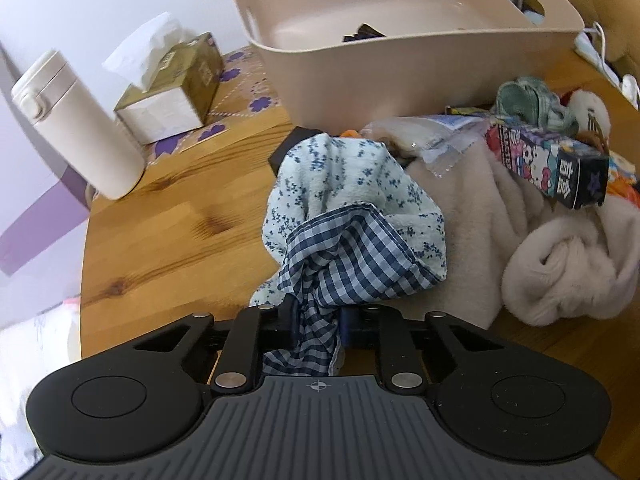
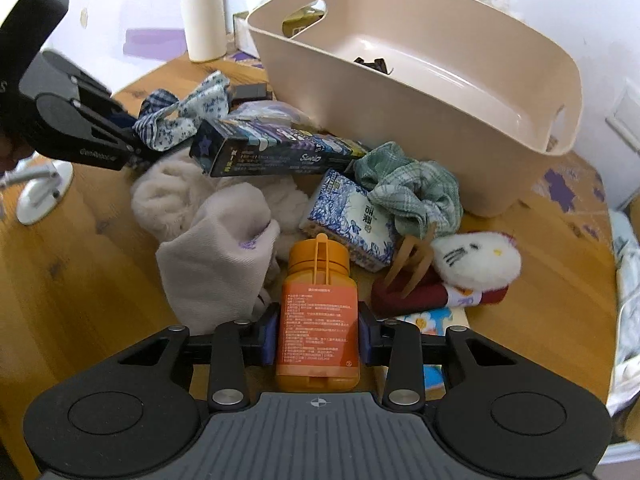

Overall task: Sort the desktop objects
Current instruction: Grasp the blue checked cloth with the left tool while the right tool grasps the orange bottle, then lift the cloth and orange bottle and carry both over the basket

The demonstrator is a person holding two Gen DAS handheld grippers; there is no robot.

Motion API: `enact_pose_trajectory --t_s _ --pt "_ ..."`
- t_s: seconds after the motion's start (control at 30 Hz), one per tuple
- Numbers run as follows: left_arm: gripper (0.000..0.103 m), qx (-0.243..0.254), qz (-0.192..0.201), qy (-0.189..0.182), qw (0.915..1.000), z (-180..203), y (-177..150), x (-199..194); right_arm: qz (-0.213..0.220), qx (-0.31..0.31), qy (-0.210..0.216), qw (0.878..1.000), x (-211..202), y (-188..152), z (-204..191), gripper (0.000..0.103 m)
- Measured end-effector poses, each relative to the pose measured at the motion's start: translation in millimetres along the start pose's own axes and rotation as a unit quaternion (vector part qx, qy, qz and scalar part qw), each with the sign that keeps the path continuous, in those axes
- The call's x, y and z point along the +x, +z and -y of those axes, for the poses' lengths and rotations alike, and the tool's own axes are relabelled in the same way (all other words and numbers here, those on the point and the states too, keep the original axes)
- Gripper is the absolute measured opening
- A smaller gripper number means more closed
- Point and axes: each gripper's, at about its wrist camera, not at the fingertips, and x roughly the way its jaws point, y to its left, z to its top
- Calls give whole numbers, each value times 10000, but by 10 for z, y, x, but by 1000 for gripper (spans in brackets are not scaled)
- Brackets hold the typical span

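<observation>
Left wrist view: your left hand-held gripper [image 1: 316,326] pinches the blue checked cloth [image 1: 352,248] above the table [image 1: 172,216], before the beige basket [image 1: 400,60]. Right wrist view: your right hand-held gripper [image 2: 316,338] clamps the orange bottle [image 2: 318,312].

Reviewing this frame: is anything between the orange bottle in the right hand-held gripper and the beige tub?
Yes. A blue-patterned tissue pack and a green checked cloth lie between the orange bottle and the beige tub; lifting over them should clear.
</observation>
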Motion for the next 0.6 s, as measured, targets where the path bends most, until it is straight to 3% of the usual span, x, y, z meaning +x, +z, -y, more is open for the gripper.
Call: enact_pose_trajectory --t_s 0.6 --pt "17 -541 586 -164 9967 -17 -17 -549 438 368 57 9983 -603 -58 308 35"
